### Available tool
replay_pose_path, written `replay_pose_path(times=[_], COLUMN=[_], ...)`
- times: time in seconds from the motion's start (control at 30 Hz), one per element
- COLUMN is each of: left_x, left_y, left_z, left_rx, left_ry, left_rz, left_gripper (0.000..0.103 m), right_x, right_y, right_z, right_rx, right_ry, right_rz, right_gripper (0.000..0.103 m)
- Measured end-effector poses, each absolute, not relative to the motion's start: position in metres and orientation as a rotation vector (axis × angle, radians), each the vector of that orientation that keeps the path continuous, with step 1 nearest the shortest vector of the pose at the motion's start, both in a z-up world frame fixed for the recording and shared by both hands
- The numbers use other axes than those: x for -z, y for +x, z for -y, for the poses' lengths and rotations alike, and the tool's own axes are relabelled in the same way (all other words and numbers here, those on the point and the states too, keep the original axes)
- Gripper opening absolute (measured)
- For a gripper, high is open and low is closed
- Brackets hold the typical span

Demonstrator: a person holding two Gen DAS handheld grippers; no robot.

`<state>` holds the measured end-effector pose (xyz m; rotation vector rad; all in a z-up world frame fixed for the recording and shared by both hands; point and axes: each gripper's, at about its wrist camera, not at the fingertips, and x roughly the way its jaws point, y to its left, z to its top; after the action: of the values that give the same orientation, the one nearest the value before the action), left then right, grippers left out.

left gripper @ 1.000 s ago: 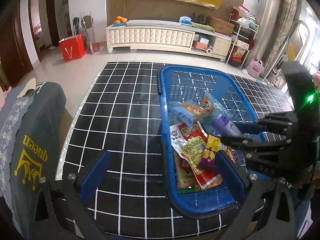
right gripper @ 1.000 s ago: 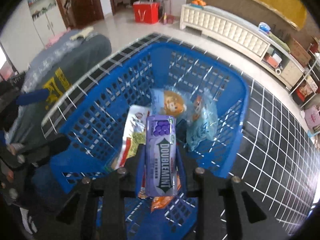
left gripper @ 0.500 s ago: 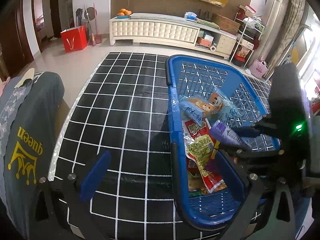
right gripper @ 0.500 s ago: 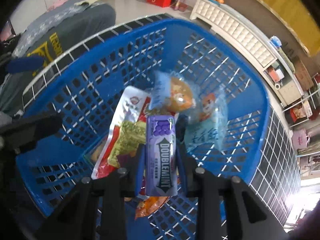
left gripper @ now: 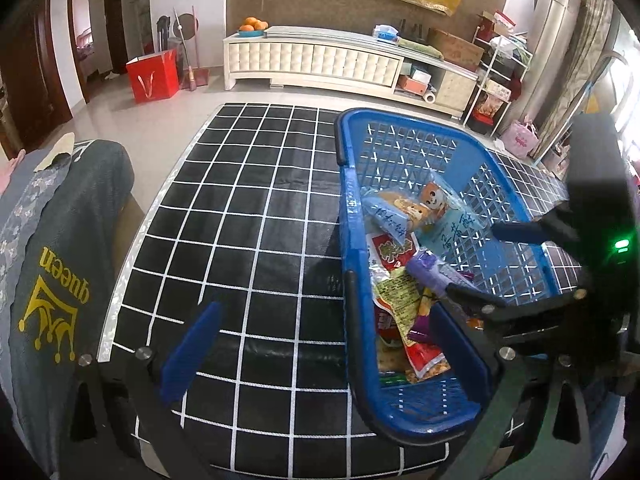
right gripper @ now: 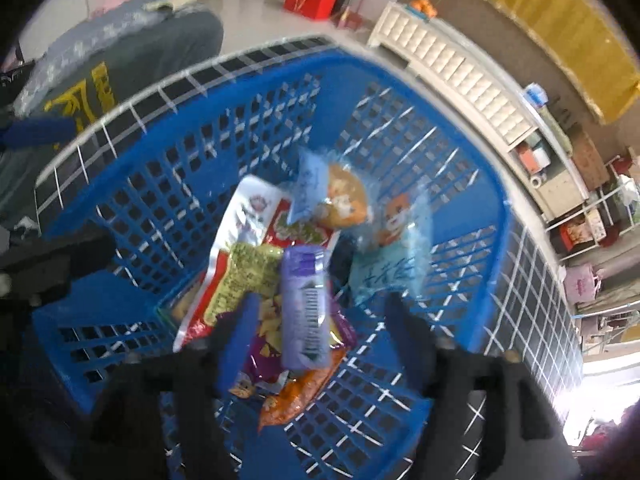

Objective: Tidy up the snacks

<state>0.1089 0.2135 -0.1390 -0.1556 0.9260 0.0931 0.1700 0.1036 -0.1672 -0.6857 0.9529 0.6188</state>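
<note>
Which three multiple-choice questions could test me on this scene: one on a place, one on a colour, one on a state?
1. Where is the gum pack?
A. on the snack bags in the blue basket
B. on the white cabinet
C. on the grid table, outside the basket

2. What colour is the gum pack?
A. green
B. purple
C. red

3. How is the right gripper?
A. shut on the gum pack
B. shut on nothing
C. open

Answers: 1 A, the pack lies on bags inside the basket walls; 2 B, its wrapper is purple; 3 C, the fingers stand wide apart, clear of the pack.
</note>
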Motion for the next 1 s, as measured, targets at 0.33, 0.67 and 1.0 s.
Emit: replay_pose_path(times=[0.33,0.67,1.0], left_x=[0.105,0.048,0.014], left_y=[0.090,0.044,-0.010], left_z=[-0.166,-0.102,-0.059], left_rx=[-0.072,-0.007,-0.009], left_ry=[-0.066,-0.074,-0.032], left_rz=[-0.827,-0.653,-0.528], left_gripper=[0.103,0.103,0.103], right_x=[0.105,0.055,0.027], right_y=[0.146,0.096,0.038], right_z=[-0.026,0.053,0.115], right_rx=[-0.529,-0.404,-0.359], right_ry=[-0.454,-0.284,-0.095], right_rz=[-0.825,-0.676,-0.524], right_gripper=[0.076,0.089,0.103])
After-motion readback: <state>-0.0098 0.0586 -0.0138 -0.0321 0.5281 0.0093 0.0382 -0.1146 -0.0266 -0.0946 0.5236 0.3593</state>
